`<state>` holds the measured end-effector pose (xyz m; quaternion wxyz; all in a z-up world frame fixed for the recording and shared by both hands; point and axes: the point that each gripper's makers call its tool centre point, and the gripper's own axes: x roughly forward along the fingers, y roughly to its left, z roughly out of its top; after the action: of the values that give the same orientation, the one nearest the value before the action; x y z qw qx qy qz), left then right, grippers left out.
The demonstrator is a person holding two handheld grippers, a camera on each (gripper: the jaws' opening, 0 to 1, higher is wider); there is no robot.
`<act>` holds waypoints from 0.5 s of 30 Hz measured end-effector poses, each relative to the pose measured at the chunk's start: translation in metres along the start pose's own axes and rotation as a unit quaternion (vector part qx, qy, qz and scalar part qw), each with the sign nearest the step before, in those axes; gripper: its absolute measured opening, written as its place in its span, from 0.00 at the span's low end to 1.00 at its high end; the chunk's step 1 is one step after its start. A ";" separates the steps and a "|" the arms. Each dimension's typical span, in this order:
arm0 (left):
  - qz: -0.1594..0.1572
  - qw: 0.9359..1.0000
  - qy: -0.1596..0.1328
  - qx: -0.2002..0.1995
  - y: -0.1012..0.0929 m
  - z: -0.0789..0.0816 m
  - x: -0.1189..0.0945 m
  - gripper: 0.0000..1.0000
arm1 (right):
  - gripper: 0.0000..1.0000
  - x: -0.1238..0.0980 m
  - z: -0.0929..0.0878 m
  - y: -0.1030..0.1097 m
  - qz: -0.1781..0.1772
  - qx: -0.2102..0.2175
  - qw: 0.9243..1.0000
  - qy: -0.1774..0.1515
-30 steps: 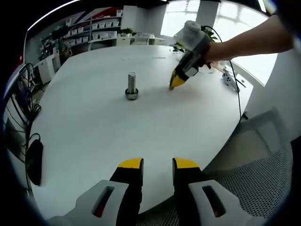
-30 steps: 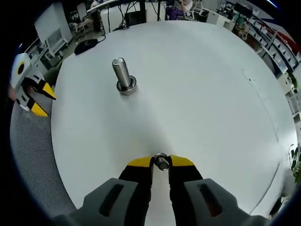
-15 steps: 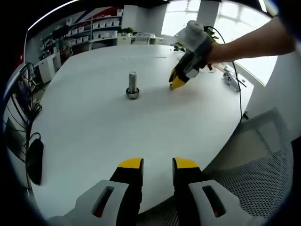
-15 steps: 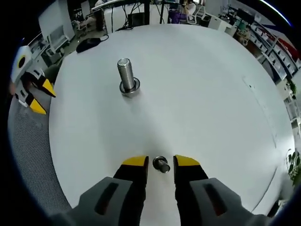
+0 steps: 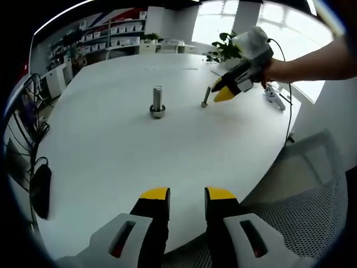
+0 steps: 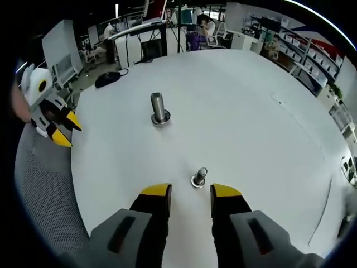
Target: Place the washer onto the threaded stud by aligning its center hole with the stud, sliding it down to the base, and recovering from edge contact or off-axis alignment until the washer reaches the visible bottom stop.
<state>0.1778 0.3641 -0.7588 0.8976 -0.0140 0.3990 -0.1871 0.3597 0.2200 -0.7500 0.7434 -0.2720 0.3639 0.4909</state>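
Steel threaded stud (image 6: 159, 109) upright on unmarked white table (image 6: 251, 139)

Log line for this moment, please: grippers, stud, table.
left gripper: open, empty | right gripper: open, empty | small stud: upright on white table, before right jaws | large bolt: upright, untouched

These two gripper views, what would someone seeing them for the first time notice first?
Probably the large threaded stud standing upright near the middle of the big white round table. Next, a smaller bolt standing on the table just ahead of the open right gripper, apart from its jaws. The left gripper hangs open at the table's near edge, holding nothing.
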 end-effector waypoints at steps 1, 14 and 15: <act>0.000 1.000 0.000 0.000 0.000 0.000 0.000 0.22 | 0.31 -0.003 -0.002 0.001 -0.002 0.008 1.000 -0.005; -0.008 1.000 -0.005 -0.002 -0.003 0.002 -0.001 0.22 | 0.32 -0.046 -0.041 0.001 -0.060 0.144 0.984 -0.086; -0.008 1.000 -0.005 -0.002 -0.003 0.002 -0.001 0.22 | 0.32 -0.048 -0.043 0.001 -0.063 0.153 0.982 -0.088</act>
<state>0.1776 0.3614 -0.7563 0.8981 -0.0196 0.3943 -0.1938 0.3348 0.1618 -0.7360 0.8345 -0.1338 0.3502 0.4038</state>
